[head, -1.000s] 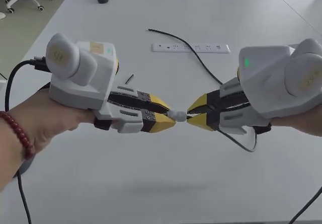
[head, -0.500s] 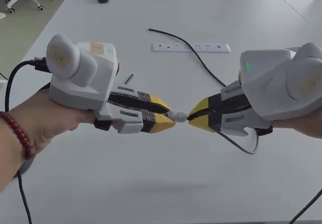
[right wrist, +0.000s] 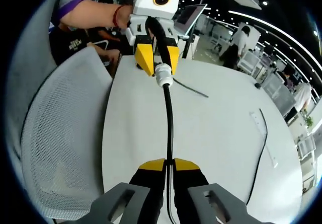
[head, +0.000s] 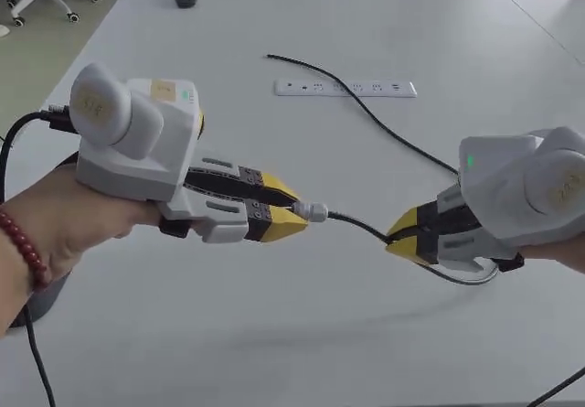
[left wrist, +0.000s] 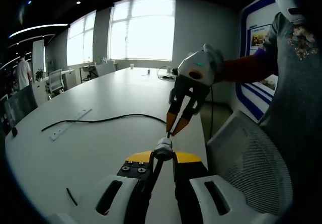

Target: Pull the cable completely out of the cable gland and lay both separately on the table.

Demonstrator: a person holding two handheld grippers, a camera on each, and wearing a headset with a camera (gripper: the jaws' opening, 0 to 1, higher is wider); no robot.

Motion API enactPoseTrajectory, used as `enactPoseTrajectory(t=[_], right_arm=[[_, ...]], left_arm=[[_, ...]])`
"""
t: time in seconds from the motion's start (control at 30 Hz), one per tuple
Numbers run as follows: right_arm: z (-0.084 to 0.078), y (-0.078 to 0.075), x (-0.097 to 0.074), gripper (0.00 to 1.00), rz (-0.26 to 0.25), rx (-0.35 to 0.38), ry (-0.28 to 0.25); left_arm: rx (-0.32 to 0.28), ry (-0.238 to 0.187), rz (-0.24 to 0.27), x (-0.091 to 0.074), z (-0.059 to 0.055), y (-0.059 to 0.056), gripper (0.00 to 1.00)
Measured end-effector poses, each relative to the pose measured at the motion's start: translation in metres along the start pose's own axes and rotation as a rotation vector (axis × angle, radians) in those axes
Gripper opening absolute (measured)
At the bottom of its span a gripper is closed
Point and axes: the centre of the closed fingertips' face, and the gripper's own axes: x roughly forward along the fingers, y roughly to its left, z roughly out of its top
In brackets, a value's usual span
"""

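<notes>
- my left gripper (head: 291,217) pinches the cable gland (head: 313,212) over the bench's (head: 274,334) near half, anchoring it.
- my right gripper (head: 400,240), pressed onto the cable (head: 356,225) well apart from the gland, can pull it straight out; the cable isn't free yet.

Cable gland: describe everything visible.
The cable gland is a small, round, light-grey fitting that looks like plastic. It is held above the table, clamped at the tips of the left gripper. The black cable exits its front toward the right gripper, which grips it, and is not yet pulled out.
</notes>
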Motion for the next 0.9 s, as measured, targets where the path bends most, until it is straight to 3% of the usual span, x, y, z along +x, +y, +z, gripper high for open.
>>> enactPoseTrajectory(t=[0.3, 0.47, 0.9], right_arm=[[-0.042, -0.003, 0.010, 0.00, 0.002, 0.073, 0.074], [-0.056, -0.003, 0.014, 0.00, 0.002, 0.095, 0.103], [-0.067, -0.002, 0.018, 0.00, -0.001, 0.136, 0.123]], left_arm=[[0.004, -0.006, 0.008, -0.007, 0.005, 0.000, 0.16], [0.003, -0.005, 0.017, -0.011, 0.005, 0.002, 0.16], [-0.007, -0.017, 0.014, -0.007, 0.007, -0.002, 0.16]])
